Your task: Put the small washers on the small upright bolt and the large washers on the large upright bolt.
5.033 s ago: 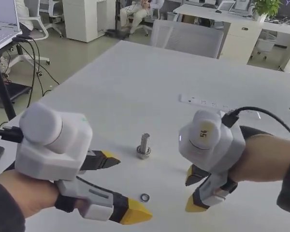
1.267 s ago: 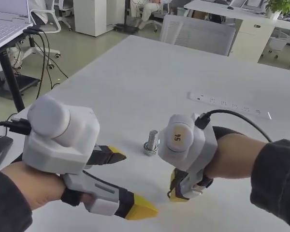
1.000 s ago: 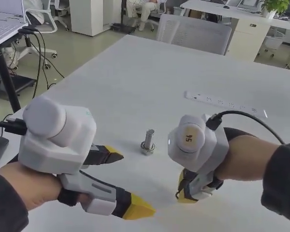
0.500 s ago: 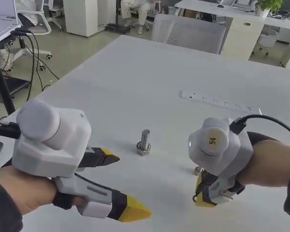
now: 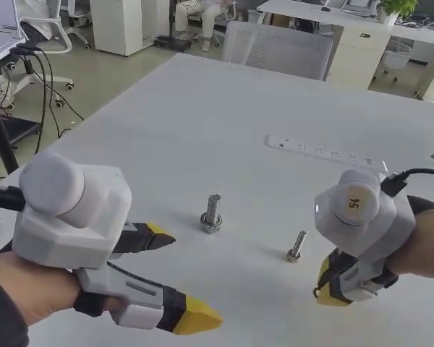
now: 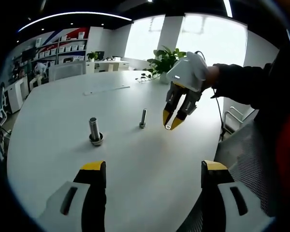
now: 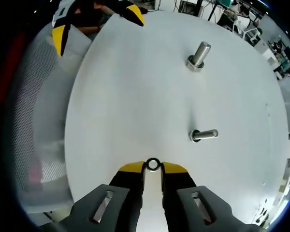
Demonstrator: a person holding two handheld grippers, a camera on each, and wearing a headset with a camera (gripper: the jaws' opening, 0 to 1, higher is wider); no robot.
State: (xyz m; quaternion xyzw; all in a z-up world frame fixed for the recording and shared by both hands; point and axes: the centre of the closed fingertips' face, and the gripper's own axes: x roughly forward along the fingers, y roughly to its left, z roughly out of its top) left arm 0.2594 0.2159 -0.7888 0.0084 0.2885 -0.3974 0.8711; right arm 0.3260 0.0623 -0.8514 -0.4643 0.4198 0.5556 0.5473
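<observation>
Head view: left gripper (image 5: 179, 275) lower left, black yellow-tipped fingers (image 5: 198, 316) spread wide with nothing between them, over the white surface (image 5: 202, 123). Right gripper (image 5: 325, 288) lower right, tips pointing down, grip hidden from here. Large upright steel bolt (image 5: 212, 212) at centre frame. Small upright steel bolt (image 5: 296, 246) is to its right, between it and the right gripper. White power strip (image 5: 324, 153) farther back.

Left gripper view: own fingers (image 6: 93, 170) at bottom edge, wide apart, empty. Large bolt (image 6: 94, 131) left of centre, small bolt (image 6: 143, 118) at centre. Right gripper (image 6: 170, 123) just right of the small bolt, above the surface, with a tiny ring at its tips.

Right gripper view: own fingers (image 7: 130, 169) nearly closed, pinching a small silver metal washer (image 7: 153, 164) by its rim at the very tips. Small bolt (image 7: 203, 134) right of centre, near. Large bolt (image 7: 199, 54) upper right.

Handling: the washer looks light, thin, rigid and slick. The pinch is shallow, so it could twist or pop out. Best held by the outer rim with the hole free to drop over the thread. It looks small-size, so the small bolt is the likely target. That bolt stands on its head alone and probably topples if knocked.
</observation>
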